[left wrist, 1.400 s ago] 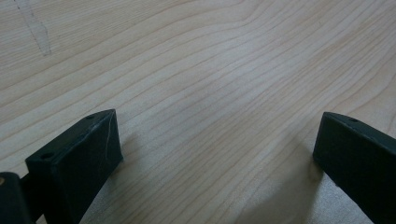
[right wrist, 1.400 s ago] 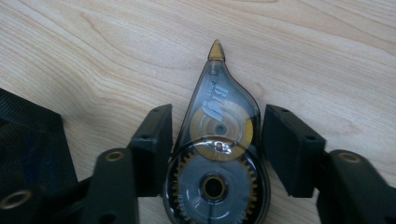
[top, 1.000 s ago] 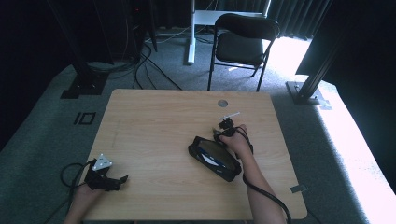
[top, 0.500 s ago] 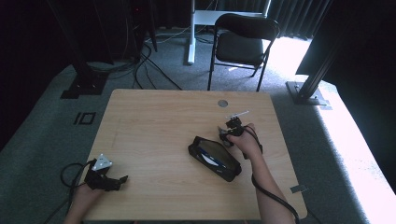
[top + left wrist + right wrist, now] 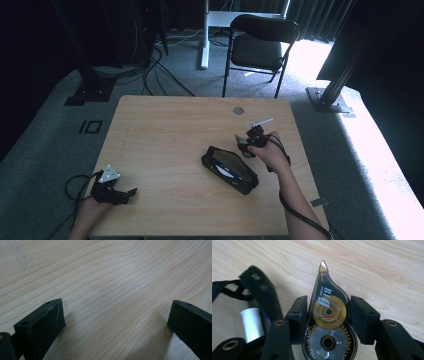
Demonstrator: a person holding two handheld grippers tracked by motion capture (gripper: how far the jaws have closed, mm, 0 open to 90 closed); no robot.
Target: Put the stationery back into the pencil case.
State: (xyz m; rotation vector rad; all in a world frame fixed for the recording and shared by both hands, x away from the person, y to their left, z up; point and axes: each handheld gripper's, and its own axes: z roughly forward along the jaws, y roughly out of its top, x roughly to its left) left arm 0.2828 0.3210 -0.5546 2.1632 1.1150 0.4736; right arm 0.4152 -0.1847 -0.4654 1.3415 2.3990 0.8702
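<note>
Right gripper (image 5: pixel 328 315) clamped on correction tape dispenser (image 5: pixel 327 322), just lifted at 2 o'clock of pencil case (image 5: pixel 229 169). Left gripper (image 5: pixel 115 322) wide open, empty, resting on table (image 5: pixel 165 135) at 7 o'clock. Next likely: set dispenser clear of case.

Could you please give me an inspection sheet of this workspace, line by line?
Surface: wooden table, pale grain, a round grommet near the far edge.
Job's things: correction tape dispenser between the right gripper's jaws; open black pouch lying beside it, a white cylinder inside.
Clutter: nothing seen.
Grippers: right gripper closed on the dispenser; left gripper open, low over bare wood.
Cables: one trails from each gripper; more lie on the floor behind.
Surroundings: black chair, grey carpet, dark curtains.
</note>
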